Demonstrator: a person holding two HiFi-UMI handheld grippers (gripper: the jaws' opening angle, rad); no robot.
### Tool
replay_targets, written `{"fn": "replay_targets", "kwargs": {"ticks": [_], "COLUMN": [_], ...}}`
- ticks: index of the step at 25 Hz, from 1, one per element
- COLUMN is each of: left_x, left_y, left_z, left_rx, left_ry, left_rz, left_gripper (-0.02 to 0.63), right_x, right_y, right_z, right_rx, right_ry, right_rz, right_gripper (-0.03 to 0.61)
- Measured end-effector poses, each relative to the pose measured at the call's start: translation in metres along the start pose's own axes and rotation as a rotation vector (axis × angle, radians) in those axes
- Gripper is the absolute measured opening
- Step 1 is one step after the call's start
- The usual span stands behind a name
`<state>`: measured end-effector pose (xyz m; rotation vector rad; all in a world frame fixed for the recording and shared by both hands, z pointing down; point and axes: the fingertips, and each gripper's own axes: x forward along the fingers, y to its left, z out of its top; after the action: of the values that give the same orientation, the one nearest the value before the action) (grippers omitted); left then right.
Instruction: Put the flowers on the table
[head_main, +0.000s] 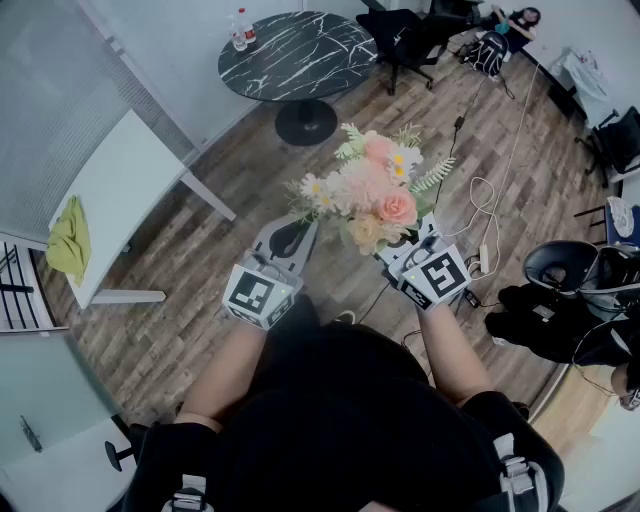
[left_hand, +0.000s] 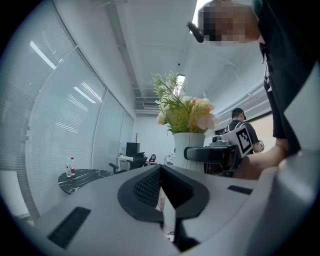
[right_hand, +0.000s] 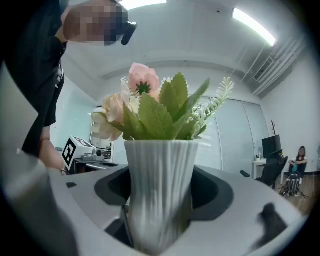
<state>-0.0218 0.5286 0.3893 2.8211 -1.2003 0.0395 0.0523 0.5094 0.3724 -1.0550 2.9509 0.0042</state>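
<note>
Right tongs (head_main: 410, 245), nearest to me, are clenched wide on the ribbed white vase (right_hand: 160, 190). They grip it low on its body, and it stands upright between the jaws. Left tongs (head_main: 290, 238), just left of the vase, are clenched on nothing, pads together.

Flowers (head_main: 372, 190) rise from the vase mouth. The whole load hangs in the air above the wooden floor (head_main: 200, 260), so it is on no worktop yet.

Left of the vase stands a white worktop (head_main: 130, 170) carrying a yellow-green cloth (head_main: 68, 240). Farther beyond the vase is a round black marbled worktop (head_main: 300, 55) with bottles (head_main: 240, 30) at its far edge. I cannot tell which one is meant.

Procedure, as I judge it:
- Hold the vase vertical during transit; the load looks top-heavy above a low grip.
- Approach a bare area, well apart from cloth or bottles.
- Lower until the base sits flat.
- Release the right tongs only then.
- Use the left tongs to steady the vase if it rocks.
</note>
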Motion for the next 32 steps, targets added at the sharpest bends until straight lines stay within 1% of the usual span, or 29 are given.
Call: {"fn": "replay_targets", "kwargs": {"ticks": [6, 11, 23, 26, 32], "left_x": [0.002, 0.003, 0.022, 0.031, 0.057], "left_y": [-0.002, -0.001, -0.003, 0.003, 0.032], "left_z": [-0.001, -0.003, -0.005, -0.007, -0.006], "left_rx": [0.006, 0.007, 0.023, 0.022, 0.014], "left_ry": [0.005, 0.017, 0.038, 0.046, 0.036], "left_rz": [-0.005, -0.008, -0.036, -0.043, -0.057], "left_gripper": [0.012, 0.012, 0.012, 0.012, 0.012], "right_x": [-0.001, -0.003, -0.002, 0.003, 0.029], "right_y": [-0.002, -0.007, -0.025, -0.035, -0.06], "right_z": [-0.003, -0.005, -0.011, -0.012, -0.011], "right_rx": [0.012, 0.044, 0.059, 0.064, 0.052], "right_ry": [0.0, -0.006, 0.013, 0.014, 0.029], "right_rz": [-0.001, -0.006, 0.004, 0.001, -0.008], "right_gripper": [0.337, 0.337, 0.337, 0.337, 0.337]}}
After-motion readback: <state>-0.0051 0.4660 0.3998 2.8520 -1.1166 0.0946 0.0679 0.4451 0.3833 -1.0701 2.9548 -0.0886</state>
